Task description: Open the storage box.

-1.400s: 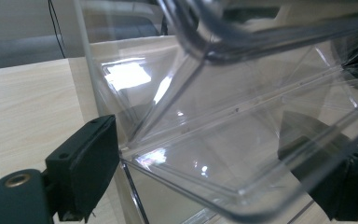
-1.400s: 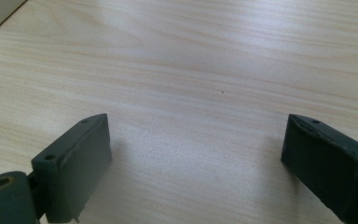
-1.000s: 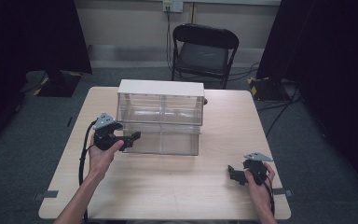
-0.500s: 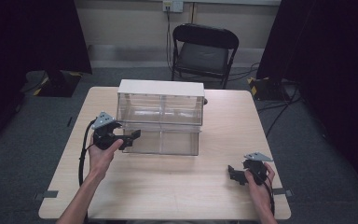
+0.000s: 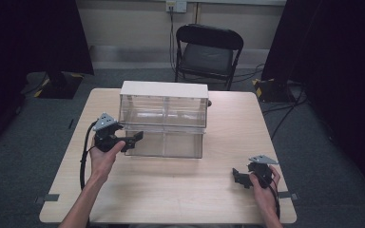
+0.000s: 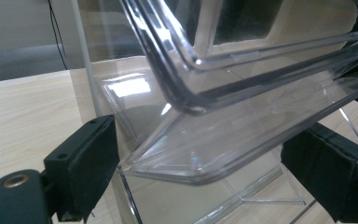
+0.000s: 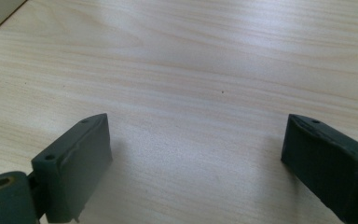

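Right tongs (image 5: 241, 178) rest at the near right corner of the counter (image 5: 180, 190), held in the right hand (image 5: 264, 187). The right gripper view shows the jaws spread wide over bare wood, with nothing between them.

Left tongs (image 5: 135, 138) sit farther in, at the left front of the drawer unit (image 5: 164, 111), held in the left hand (image 5: 102, 156). In the left gripper view the jaws stand wide on either side of the front edge of the drawer (image 6: 242, 140), and no pad visibly presses the plastic.

The drawer is clear plastic. It is the lower one, pulled partly out toward the person, and it lies in front of the unit at the counter's middle. The unit is clear-walled with a pale top panel, and it stands toward the far edge of the counter.

No readable brand, label or writing appears on the unit, the drawer or the tongs.

Beyond the counter stands a black folding chair (image 5: 206, 52) on grey carpet.
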Tool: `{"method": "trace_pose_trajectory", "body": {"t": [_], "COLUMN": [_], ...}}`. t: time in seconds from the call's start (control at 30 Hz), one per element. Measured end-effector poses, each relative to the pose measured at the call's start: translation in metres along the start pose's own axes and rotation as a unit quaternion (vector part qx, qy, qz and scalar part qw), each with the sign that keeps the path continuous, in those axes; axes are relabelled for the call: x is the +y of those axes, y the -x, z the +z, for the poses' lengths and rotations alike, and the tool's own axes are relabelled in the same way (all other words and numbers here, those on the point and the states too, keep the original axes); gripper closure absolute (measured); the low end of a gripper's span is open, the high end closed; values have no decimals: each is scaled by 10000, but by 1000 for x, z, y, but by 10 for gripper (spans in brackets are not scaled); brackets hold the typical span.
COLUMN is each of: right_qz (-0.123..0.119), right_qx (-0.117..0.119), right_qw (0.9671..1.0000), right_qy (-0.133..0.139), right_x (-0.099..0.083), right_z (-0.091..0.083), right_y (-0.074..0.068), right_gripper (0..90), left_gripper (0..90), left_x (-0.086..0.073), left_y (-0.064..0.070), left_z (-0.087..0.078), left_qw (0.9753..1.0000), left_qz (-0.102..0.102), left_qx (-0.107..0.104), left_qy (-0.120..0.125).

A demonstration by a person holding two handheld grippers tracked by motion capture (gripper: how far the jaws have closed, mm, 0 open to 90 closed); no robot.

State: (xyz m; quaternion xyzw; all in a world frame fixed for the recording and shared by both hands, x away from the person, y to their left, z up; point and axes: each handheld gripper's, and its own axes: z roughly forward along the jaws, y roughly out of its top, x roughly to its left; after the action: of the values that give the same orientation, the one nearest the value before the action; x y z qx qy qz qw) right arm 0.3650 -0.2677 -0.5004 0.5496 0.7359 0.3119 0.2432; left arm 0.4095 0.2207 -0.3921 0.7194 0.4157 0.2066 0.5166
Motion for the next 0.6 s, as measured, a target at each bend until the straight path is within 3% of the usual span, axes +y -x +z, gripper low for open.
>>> {"method": "trace_pose_trajectory", "body": {"t": [0.6], "right_qz": [0], "right_qx": [-2], "right_qw": [10000], "right_qy": [1], "right_x": [0], "right_z": [0], "right_y": [0], "right_gripper": [76], "left_gripper": [113], "left_x": [1], "left_y": [1], "left_z": [0], "left_qw": [10000], "left_qz": [32], "left_qx": [41], "left_qy": [-10]}}
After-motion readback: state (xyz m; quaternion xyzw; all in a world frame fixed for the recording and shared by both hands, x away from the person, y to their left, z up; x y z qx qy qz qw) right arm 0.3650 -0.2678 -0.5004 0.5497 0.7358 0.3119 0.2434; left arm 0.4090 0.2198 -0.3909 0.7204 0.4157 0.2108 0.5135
